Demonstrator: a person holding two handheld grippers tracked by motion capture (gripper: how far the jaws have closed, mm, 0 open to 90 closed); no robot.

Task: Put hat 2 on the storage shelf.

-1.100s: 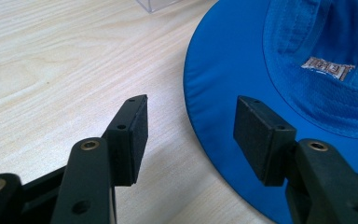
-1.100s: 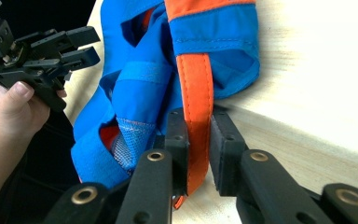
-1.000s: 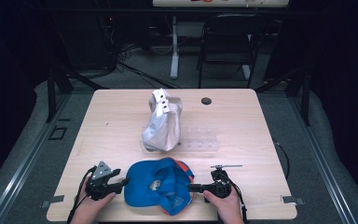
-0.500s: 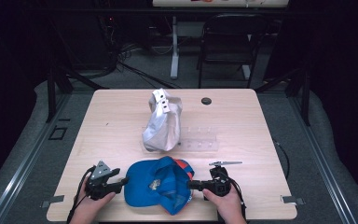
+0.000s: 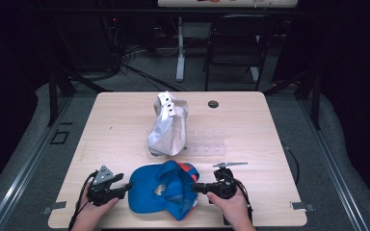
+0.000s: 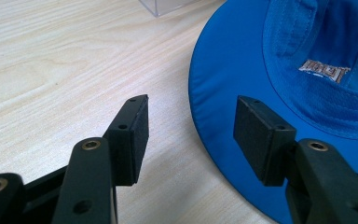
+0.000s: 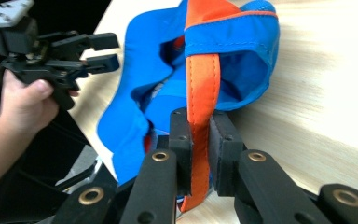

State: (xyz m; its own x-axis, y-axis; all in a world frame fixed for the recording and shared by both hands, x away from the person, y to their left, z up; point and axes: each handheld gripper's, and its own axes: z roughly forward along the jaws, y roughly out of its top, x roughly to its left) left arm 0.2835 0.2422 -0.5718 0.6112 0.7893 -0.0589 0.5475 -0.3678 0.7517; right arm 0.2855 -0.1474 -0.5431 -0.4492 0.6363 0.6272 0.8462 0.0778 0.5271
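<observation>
- A blue cap [image 5: 160, 191] with an orange strap [image 7: 201, 88] lay at the near edge of the wooden surface [image 5: 115, 130], between the person's two hands.
- The right claw [image 5: 196, 187] was clamped on the orange strap, its pads pressed tight against the band, lifting that side of the cap off the wood.
- The left claw [image 5: 124, 188] stood with its jaws apart at the cap's brim, one pad over bare wood and the other over the blue brim, gripping nothing.
- Behind the cap, a crumpled silver bag [image 5: 167, 126] stood upright near the middle of the surface.
- A clear plastic tray [image 5: 206, 143] lay just beside the bag; whether anything was in it could not be told.
- A small dark disc [image 5: 213, 104] sat near the far edge, well apart from the cap.
- Beyond the surface stood a black chair [image 5: 233, 45].
</observation>
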